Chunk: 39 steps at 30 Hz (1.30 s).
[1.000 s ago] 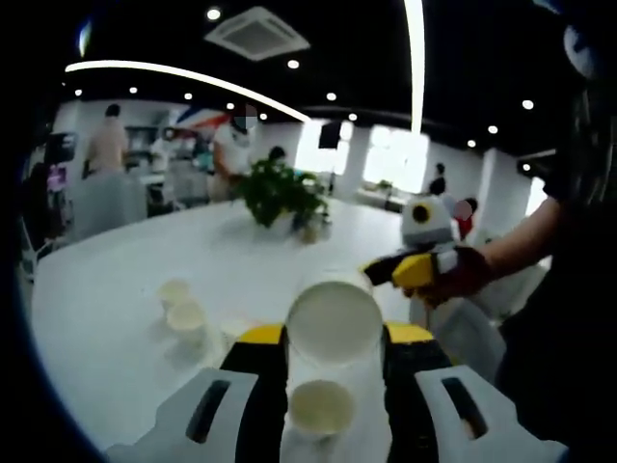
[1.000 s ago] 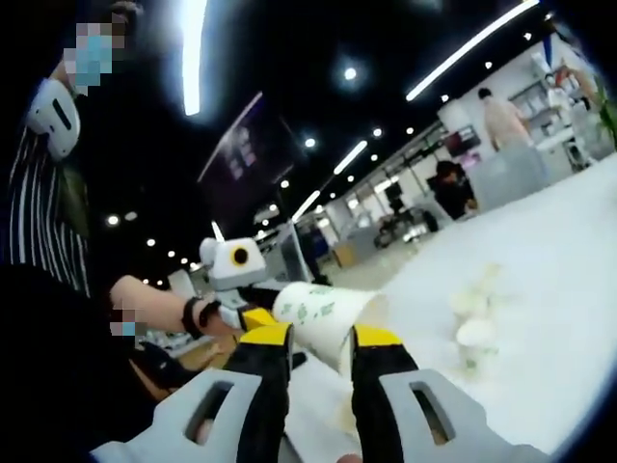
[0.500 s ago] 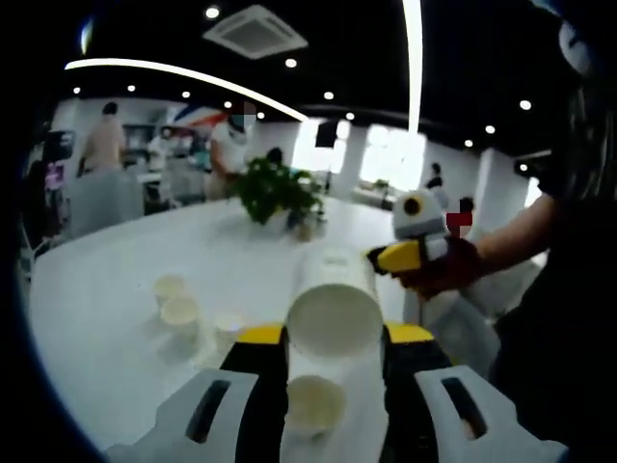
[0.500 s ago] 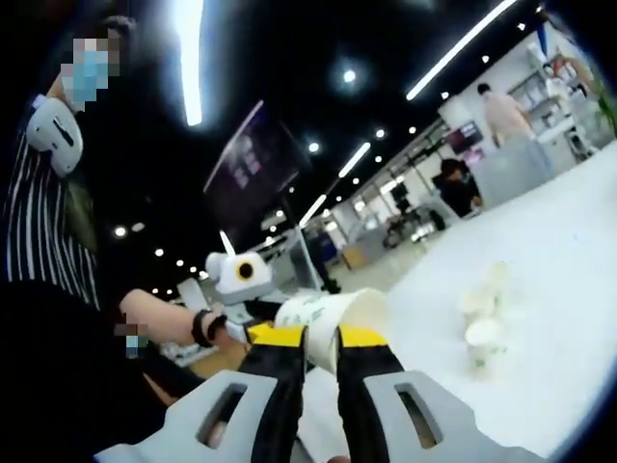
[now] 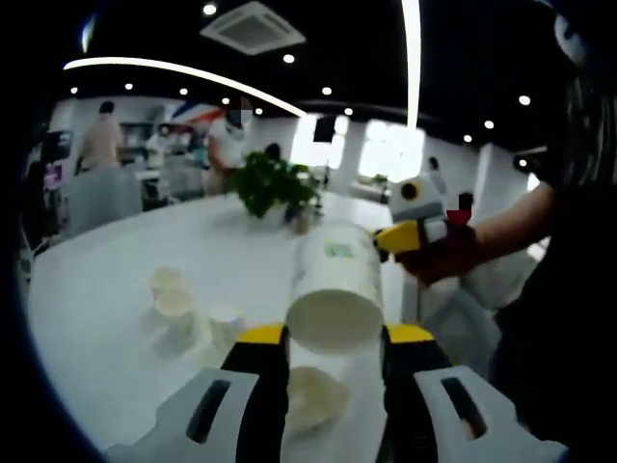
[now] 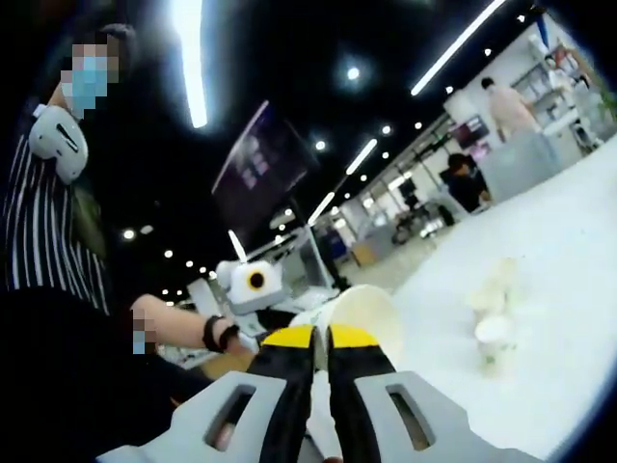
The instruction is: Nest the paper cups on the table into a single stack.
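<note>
A white paper cup (image 5: 335, 289) with a green print lies lengthwise between my left gripper's (image 5: 335, 338) yellow-tipped jaws, its base toward the camera; the jaws are shut on it. My right gripper (image 5: 413, 234) comes in from the right and meets the cup's far end. In the right gripper view my right gripper (image 6: 320, 338) has its jaws almost together, pinching the wall at the rim of that cup (image 6: 366, 307); the left gripper (image 6: 253, 282) is behind it. Loose cups (image 5: 175, 304) stand on the white table (image 5: 106, 328), and one cup (image 5: 313, 397) sits just below my left jaws.
A potted plant (image 5: 275, 188) stands at the table's far middle. More cups (image 6: 494, 331) show on the table (image 6: 569, 289) in the right gripper view. A person's forearm (image 5: 511, 231) reaches in from the right. People stand by counters in the background.
My right gripper's jaws have gone from wide apart around the cup to nearly together on its rim. The held cup is now a little more tilted in the left gripper view.
</note>
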Available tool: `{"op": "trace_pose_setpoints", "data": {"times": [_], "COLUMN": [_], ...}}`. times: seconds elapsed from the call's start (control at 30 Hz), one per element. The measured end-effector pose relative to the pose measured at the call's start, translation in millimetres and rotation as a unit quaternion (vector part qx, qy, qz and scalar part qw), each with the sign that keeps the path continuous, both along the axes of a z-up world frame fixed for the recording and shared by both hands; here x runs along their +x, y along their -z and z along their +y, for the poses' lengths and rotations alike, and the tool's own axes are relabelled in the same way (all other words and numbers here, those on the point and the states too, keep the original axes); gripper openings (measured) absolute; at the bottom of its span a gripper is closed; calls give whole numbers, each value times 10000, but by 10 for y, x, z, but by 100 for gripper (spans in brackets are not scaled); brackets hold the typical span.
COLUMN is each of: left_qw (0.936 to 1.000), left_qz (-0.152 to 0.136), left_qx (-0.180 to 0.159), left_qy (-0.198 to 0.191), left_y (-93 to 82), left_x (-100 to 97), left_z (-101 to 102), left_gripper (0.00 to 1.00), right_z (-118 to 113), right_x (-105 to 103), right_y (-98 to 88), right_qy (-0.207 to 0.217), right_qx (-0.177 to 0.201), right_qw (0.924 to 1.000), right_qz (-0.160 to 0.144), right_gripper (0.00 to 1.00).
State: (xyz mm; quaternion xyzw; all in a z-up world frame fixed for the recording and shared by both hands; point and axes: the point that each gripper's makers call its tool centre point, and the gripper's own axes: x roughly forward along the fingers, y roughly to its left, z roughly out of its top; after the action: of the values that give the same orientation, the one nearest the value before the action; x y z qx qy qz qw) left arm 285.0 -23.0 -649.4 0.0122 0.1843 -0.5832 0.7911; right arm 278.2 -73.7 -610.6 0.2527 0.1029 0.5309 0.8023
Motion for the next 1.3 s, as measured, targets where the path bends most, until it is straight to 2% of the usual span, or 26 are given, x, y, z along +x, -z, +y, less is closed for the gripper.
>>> {"op": "trace_pose_setpoints", "data": {"times": [0.17,0.57,1.0,1.3], "left_qw": [10000,9998,9988,9971], "left_qz": [-7,-171,-326,-376], "left_qx": [-7,-47,-107,-174], "left_qy": [-33,-133,-338,-632], "left_y": [2,6,26,31], "left_x": [19,78,111,150], "left_z": [32,55,103,189], "left_gripper": [34,33,45,54], "right_z": [26,77,130,150], "right_x": [-25,-46,5,-13], "right_y": [-14,-99,-87,-32], "right_qy": [-78,-143,-128,-164], "right_qx": [71,17,-65,-247], "right_qw": [9999,9997,9998,9994], "right_qz": [52,-175,-160,-161], "right_gripper": [0,0,0,0]}}
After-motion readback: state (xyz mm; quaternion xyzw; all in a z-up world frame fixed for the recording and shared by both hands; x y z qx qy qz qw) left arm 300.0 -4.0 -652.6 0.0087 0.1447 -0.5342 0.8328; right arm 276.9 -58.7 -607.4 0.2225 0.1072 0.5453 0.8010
